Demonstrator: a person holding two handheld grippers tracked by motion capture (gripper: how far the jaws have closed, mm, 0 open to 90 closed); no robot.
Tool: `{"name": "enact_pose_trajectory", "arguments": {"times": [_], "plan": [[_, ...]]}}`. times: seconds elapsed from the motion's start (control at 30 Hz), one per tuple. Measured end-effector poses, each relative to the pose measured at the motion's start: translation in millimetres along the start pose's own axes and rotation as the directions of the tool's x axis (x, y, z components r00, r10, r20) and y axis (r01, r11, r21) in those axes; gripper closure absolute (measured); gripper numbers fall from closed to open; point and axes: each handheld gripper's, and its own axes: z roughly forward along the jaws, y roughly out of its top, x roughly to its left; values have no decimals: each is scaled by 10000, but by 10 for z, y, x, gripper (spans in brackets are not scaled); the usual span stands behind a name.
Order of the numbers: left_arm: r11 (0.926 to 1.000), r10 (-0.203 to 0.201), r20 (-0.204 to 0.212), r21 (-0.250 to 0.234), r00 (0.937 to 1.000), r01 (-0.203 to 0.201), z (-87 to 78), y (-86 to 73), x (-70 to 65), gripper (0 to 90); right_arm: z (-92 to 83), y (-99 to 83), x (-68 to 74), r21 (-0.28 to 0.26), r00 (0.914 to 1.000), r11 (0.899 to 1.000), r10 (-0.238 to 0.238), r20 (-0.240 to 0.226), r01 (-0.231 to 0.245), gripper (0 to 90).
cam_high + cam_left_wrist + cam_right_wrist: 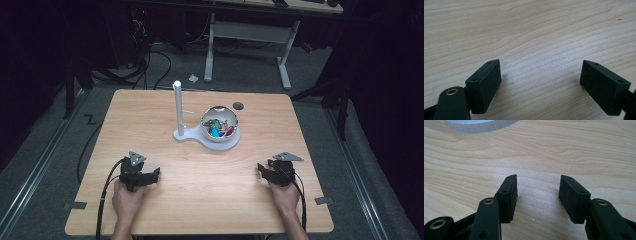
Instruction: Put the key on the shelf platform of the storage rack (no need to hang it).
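So both grippers sit near the front edge of the counter (150, 107), one toward each side, and the thing they'd go for is the shiny bowl (220, 127) on the white stand (186, 134), up past the middle of the counter with some colourful bits (218, 128) inside. From the left gripper (145, 176) the bowl lies forward and off to the right; from the right gripper (267, 172) it's forward and a bit to the left. I'd say the right one is slightly nearer, since the bowl sits a touch right of centre, while the stand's upright post (177, 106) is on the left side of it. Both grippers have their jaws spread wide with nothing but bare wood between them. In the right gripper view the pale stand edge peeks in at the top.
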Motion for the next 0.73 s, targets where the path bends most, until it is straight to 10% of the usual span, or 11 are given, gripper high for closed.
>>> {"name": "enact_pose_trajectory", "arguments": {"times": [0.73], "plan": [[10000,-2,-4,1,10000,2,-2,-1,-1,175,14,1,62,156,9982,9987,-489,350,484,424]]}}
